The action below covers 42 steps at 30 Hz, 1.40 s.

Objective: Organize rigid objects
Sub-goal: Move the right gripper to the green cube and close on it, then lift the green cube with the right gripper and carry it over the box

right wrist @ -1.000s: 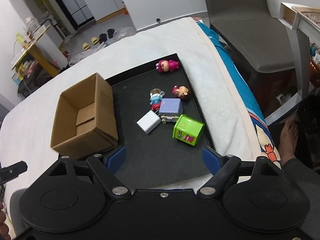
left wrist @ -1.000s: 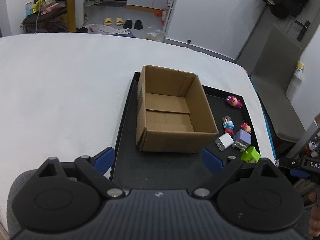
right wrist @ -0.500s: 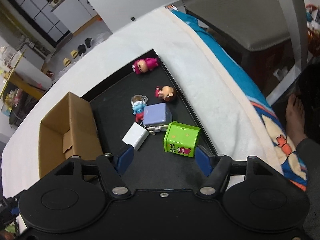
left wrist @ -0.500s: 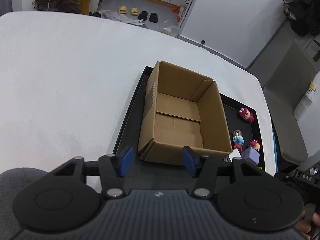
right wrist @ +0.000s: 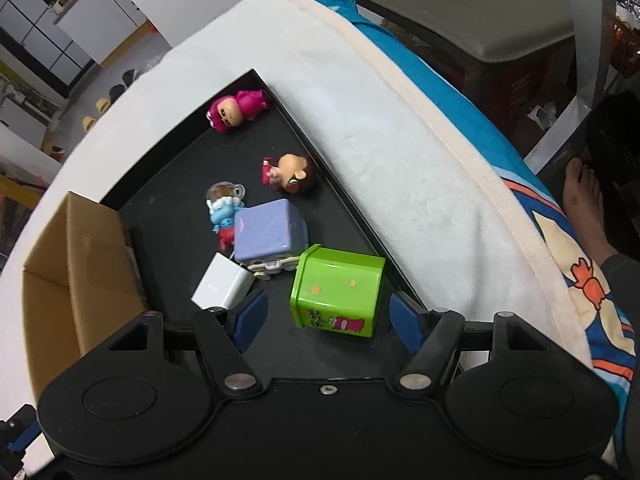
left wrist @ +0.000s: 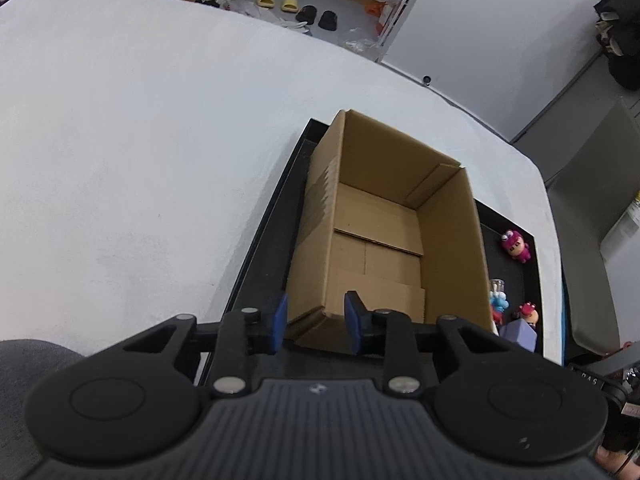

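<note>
Bracing the cardboard box (left wrist: 384,236) looks like your left gripper's (left wrist: 314,324) job: its jaws straddle the near wall corner, narrowed but apparently not clamped, so the box won't slide on the black tray (left wrist: 264,240). Its long axis runs away from you, mouth up. To the right, your right gripper (right wrist: 326,316) hangs wide open around the green tin (right wrist: 338,290), lying on its side, lid end pointing left.
</note>
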Each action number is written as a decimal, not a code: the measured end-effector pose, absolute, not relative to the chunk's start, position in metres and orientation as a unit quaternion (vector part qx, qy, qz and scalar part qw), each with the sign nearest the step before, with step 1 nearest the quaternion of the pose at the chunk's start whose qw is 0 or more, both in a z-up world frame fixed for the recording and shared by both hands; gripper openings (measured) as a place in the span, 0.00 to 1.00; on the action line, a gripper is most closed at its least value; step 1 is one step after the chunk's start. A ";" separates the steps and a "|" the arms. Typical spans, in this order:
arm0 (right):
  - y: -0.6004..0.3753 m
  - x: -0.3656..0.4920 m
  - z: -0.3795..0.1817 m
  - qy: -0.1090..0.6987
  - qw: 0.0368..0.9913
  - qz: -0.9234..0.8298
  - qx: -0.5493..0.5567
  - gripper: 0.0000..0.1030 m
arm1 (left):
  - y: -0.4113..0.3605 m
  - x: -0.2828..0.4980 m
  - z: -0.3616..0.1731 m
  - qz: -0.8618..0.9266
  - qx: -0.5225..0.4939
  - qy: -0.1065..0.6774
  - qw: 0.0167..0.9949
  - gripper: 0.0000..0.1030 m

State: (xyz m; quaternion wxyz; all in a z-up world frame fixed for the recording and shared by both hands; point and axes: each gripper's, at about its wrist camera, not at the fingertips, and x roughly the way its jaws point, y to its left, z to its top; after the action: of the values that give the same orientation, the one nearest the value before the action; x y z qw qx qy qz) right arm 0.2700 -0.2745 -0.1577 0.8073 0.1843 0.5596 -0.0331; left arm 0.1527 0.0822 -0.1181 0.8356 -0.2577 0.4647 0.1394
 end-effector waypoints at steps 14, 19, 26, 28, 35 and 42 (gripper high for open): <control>-0.266 0.280 -0.180 0.553 0.816 -0.047 0.162 0.53 | 0.077 0.174 -0.139 0.144 -0.239 0.474 0.835 0.19; -0.265 0.276 -0.175 0.543 0.824 -0.034 0.160 0.52 | 0.081 0.174 -0.142 0.146 -0.242 0.473 0.835 0.12; -0.269 0.268 -0.164 0.535 0.827 -0.022 0.173 0.52 | 0.081 0.170 -0.142 0.140 -0.237 0.471 0.838 0.12; -0.270 0.266 -0.160 0.534 0.827 -0.018 0.178 0.52 | 0.081 0.169 -0.142 0.138 -0.236 0.471 0.839 0.12; -0.266 0.260 -0.142 0.525 0.832 -0.005 0.181 0.52 | 0.081 0.169 -0.141 0.128 -0.236 0.472 0.839 0.12; -0.249 0.258 -0.120 0.516 0.837 0.012 0.182 0.52 | 0.086 0.172 -0.141 0.119 -0.240 0.476 0.837 0.12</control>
State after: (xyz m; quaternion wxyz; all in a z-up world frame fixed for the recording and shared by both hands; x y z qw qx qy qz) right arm 0.2584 -0.2494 -0.1202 0.8371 0.1823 0.5156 0.0117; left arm 0.1719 0.0861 -0.1406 0.8374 -0.2403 0.4764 0.1185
